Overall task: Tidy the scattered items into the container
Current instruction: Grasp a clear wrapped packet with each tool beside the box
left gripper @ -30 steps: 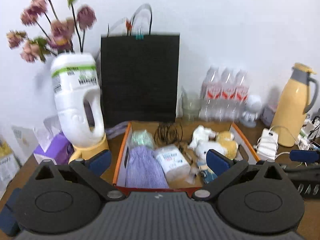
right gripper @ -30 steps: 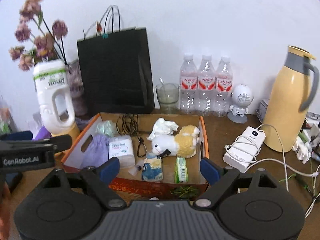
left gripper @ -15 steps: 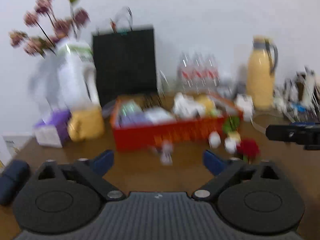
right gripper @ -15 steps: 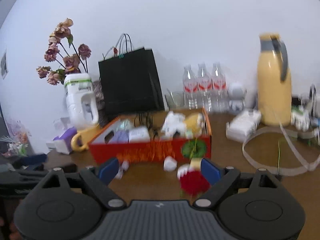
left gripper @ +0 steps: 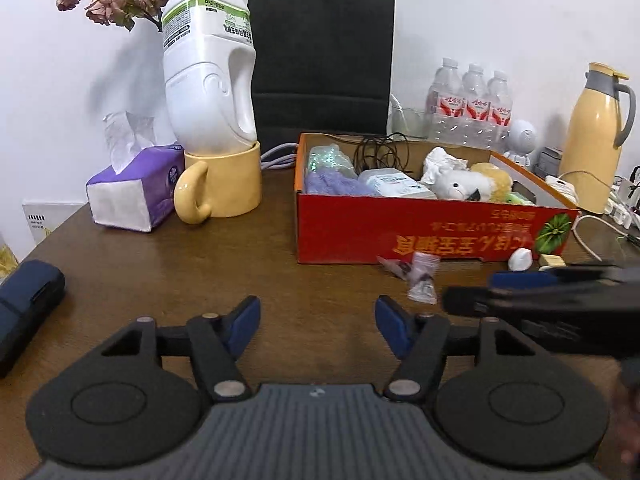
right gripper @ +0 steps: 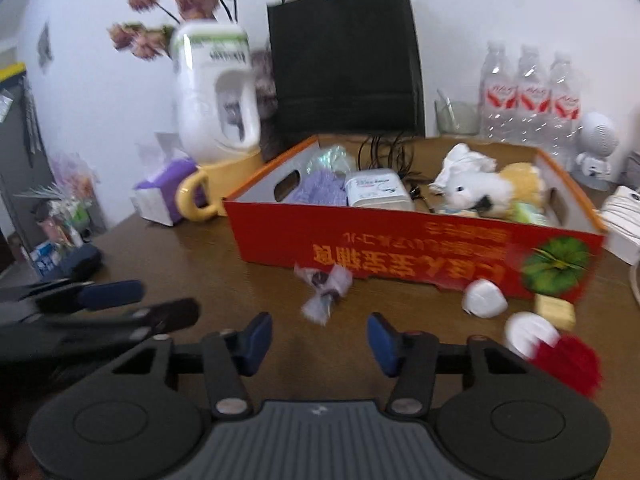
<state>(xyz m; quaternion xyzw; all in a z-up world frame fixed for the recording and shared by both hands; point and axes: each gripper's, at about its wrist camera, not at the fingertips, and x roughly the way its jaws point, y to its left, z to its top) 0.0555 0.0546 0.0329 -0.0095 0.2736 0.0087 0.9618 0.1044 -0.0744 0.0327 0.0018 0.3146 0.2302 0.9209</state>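
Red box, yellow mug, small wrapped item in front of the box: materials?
Red box: printed cardboard, matte; brown raw edges and a punched handle slot show.
Yellow mug: looks like glazed ceramic; glossy highlights on the handle.
Wrapped item: thin, crinkly translucent plastic film with twisted ends, probably a candy wrapper; blur leaves the contents unclear.

Red box (left gripper: 420, 232) with gold lettering and a green burst, black bag (left gripper: 320, 60), yellow mug (left gripper: 224, 184), purple tissue pack (left gripper: 136, 188), 3 red-labelled bottles (left gripper: 474, 108), brown table (left gripper: 200, 280).

Brown wooden table (left gripper: 160, 272) against white wall (left gripper: 500, 20).
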